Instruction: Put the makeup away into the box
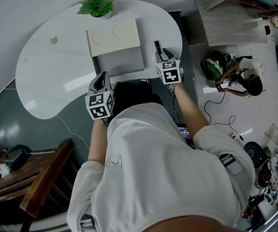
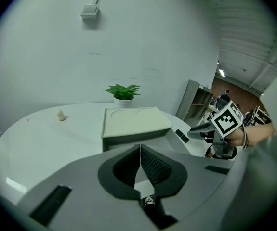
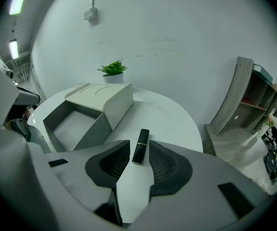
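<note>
On the glossy white worktop point(image 1: 47, 76), a black lipstick tube point(image 3: 140, 146) is seen lying just beside the open box point(image 3: 80, 121), outside it. Only the right gripper view shows that the right hand-held gripper point(image 3: 139, 152) is spread, with the tube resting on the worktop between the tips of its ribbed dark pads. In the head view the same tube is reduced to a dark sliver ahead of that gripper.

The box's grey, flat-floored compartment is laid open to the right gripper view. In the left gripper view it is largely covered by the gripper's own grey body, and mainly the cream top with its two round recesses is seen. There the left hand-held gripper point(image 2: 140, 150) is shown pressed together, pad on pad.

A small beige lump point(image 2: 60, 114) on the far side of the worktop is too small to be identified. The near edge of the worktop is hidden in the head view by the person's white shirt point(image 1: 163, 168). A leafy green plant point(image 1: 96, 4) in a white pot is set at the far rim.
</note>
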The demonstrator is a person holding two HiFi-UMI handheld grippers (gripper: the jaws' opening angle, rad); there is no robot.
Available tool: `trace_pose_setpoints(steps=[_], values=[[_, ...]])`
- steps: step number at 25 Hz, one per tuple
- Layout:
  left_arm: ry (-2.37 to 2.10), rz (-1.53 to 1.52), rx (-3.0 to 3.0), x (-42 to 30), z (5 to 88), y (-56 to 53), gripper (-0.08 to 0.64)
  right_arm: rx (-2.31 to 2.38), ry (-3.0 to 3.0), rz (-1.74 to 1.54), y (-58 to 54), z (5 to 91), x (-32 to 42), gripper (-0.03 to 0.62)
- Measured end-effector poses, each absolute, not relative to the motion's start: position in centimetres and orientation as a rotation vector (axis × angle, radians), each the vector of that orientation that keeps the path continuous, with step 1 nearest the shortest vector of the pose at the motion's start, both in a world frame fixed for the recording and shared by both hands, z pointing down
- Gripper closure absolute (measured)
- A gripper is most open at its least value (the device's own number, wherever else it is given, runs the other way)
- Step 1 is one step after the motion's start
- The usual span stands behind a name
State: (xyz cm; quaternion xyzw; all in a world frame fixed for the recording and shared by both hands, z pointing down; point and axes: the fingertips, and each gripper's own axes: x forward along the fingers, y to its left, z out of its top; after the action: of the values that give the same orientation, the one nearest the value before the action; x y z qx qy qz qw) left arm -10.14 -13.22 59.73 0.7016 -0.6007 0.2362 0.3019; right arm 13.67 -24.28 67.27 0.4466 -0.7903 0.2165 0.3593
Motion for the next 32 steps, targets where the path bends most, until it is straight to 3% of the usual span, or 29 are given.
trace_pose_setpoints(steps=[12,15,18,32], values=[[-1.616,0.58,1.811,-13.5,60.2,-12.6,0.54,1.127,-1.921,0.598,-26.2,71.0,12.7,0.417],[-1.616,0.566,1.814,-14.0,60.1,-12.7,0.54,1.137,-1.903,0.586,-26.5,71.4,12.7,0.428],[-1.614,0.556,1.82,-14.7,60.0,-12.9,0.54,1.149,-1.889,0.59,-26.5,71.6,12.7,0.502],[-1.549,0.556,1.912,-15.1,59.7,-14.8,0.54,1.188,-2.046,0.625,-26.0,66.5,10.1,0.502]])
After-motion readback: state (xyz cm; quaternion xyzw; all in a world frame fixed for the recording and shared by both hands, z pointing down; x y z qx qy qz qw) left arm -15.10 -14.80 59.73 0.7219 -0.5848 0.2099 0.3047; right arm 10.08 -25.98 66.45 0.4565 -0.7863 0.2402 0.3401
